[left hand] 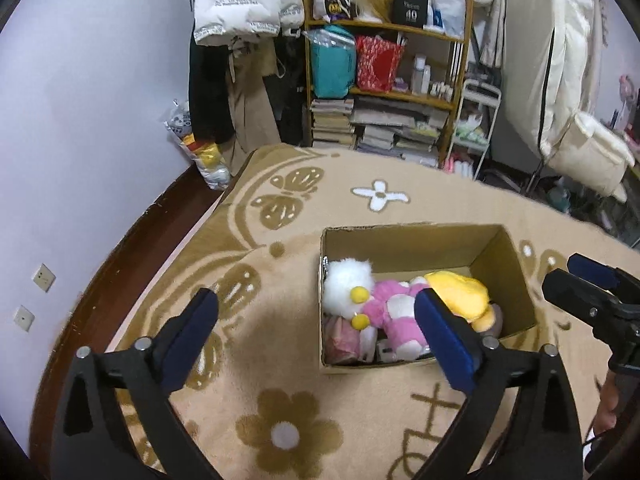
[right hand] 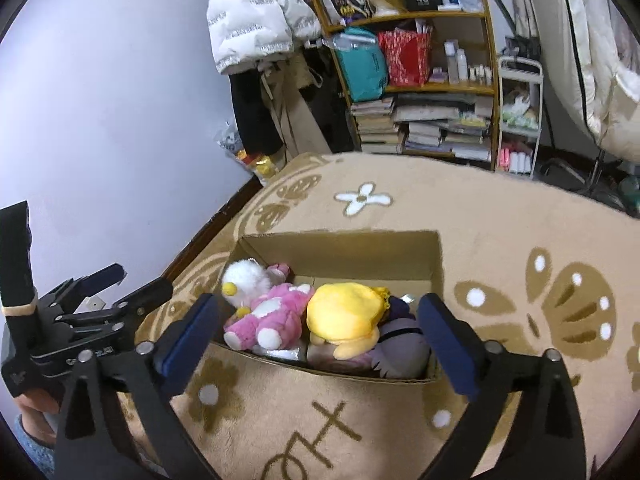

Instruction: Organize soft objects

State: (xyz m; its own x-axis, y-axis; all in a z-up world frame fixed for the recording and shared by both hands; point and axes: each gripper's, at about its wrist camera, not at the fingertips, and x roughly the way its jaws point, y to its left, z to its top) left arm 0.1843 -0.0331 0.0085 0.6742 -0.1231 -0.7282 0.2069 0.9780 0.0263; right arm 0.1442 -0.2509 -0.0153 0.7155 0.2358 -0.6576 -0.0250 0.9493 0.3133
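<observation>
An open cardboard box (left hand: 404, 240) (right hand: 340, 244) sits on the tan patterned blanket. Inside lie a white and pink plush (left hand: 372, 300) (right hand: 264, 304), a yellow plush (left hand: 460, 292) (right hand: 344, 316) and a grey-purple plush (right hand: 400, 344). My left gripper (left hand: 316, 328) is open and empty, held above the blanket at the box's near left side. My right gripper (right hand: 320, 336) is open and empty, held just above the box's near edge. Each gripper shows in the other's view: the right one (left hand: 588, 284) beside the box's right wall, the left one (right hand: 120, 284) left of the box.
The blanket (left hand: 280, 400) covers a bed whose dark wooden frame (left hand: 132, 248) runs along the lilac wall. Behind stand a wooden shelf (left hand: 384, 28) with books and bags, hanging coats (left hand: 244, 0), a bag of toys (left hand: 200, 148) on the floor and a white cart (left hand: 476, 128).
</observation>
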